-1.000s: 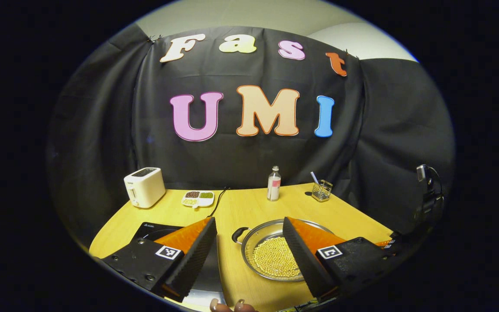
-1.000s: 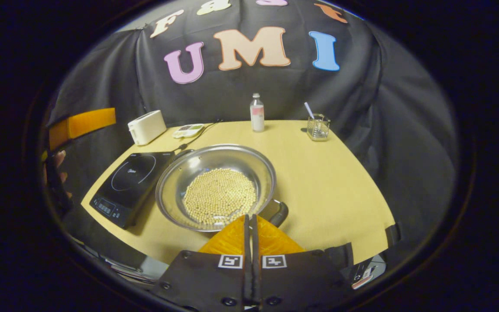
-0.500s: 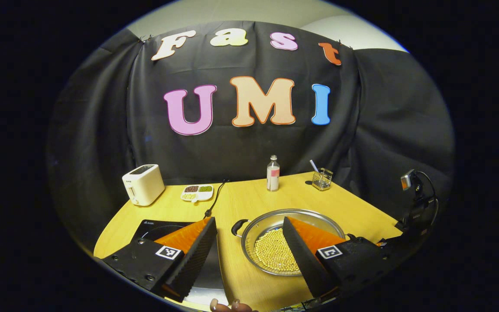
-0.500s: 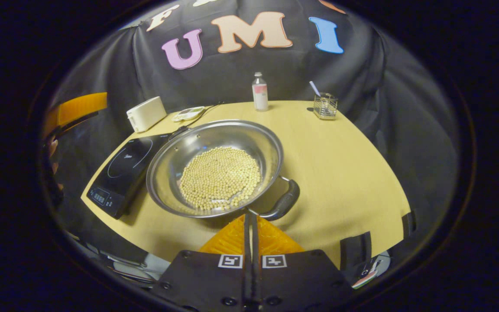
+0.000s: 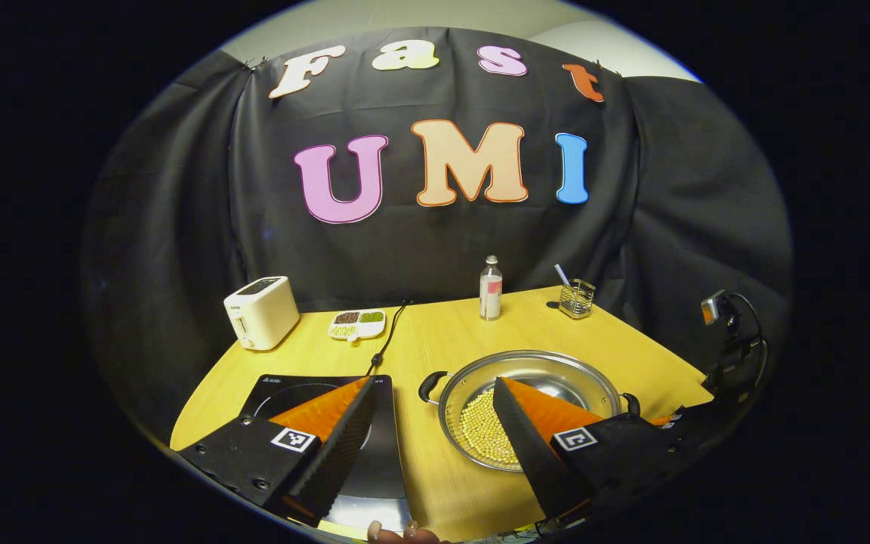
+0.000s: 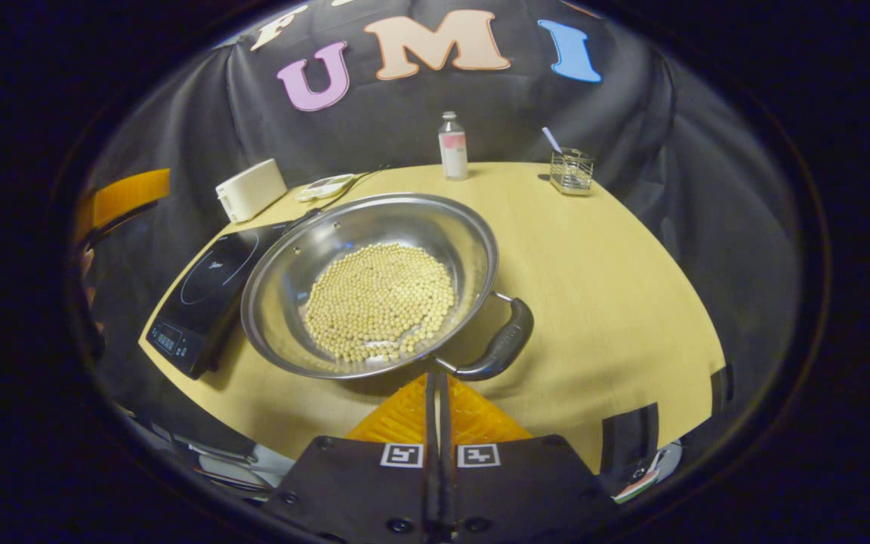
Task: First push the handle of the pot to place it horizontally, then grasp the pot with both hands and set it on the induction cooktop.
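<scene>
orange fingers of the right gripper (image 6: 435,378) are pressed together with no gap between them and nothing held, and their tips sit just beside the near black handle (image 6: 501,347) of the pot (image 6: 371,283); i cannot tell if they touch it. this handle points to the near right. the steel pot stands on the yellow table (image 6: 601,295), and its bottom is covered with small pale beans (image 6: 381,301). at its left, just beside it, lies the black induction cooktop (image 6: 205,291); the left rim of the pot seems to reach over the cooktop edge, but i cannot tell if they touch.

the left gripper (image 5: 435,389) has its fingers wide apart and holds nothing. it hangs over the near edge of the table, with the cooktop (image 5: 314,389) behind its left finger and the pot (image 5: 529,404) behind its right finger. the far handle (image 5: 433,384) of the pot points to the left, toward the cooktop.

far on the table, from left to right, stand a white toaster (image 5: 261,311), a small divided dish (image 5: 357,325) with grains, a clear bottle (image 5: 490,289) and a wire holder (image 5: 577,299) with a stick in it. a black cable (image 5: 388,336) goes from the cooktop to the far wall.
</scene>
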A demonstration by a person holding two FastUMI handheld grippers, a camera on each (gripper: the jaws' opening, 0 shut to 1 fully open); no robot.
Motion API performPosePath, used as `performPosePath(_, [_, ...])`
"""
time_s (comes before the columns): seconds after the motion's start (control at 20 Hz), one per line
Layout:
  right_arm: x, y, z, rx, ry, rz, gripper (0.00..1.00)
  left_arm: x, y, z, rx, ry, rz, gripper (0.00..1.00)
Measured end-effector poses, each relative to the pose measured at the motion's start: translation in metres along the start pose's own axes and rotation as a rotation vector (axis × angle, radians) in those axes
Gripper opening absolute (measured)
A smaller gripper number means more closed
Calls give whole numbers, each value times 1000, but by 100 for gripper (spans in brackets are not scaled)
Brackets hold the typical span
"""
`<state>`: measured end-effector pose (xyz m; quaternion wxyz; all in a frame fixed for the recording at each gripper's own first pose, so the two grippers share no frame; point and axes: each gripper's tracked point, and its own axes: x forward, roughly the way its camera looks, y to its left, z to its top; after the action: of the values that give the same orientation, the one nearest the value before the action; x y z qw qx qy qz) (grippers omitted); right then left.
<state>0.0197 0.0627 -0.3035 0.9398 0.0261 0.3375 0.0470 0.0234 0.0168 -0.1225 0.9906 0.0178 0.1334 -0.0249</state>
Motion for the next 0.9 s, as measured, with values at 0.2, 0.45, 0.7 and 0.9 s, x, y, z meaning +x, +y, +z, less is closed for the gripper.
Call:
performPosePath(0.2, [6,-7,6,9,-3,-11,0,1,2,0,-4,1,-6,99])
performPosePath(0.45, [14,-16,14,-21,2,-10,2,1,9,4,-21,7,22,99])
performPosePath(0.7, [27,-28,27,-63,7,28,2,2,7,7,-47,8,84,99])
performPosePath(0.9, [32,-40,32,-79,14,76,2,1,-3,4,-115,19,132,99])
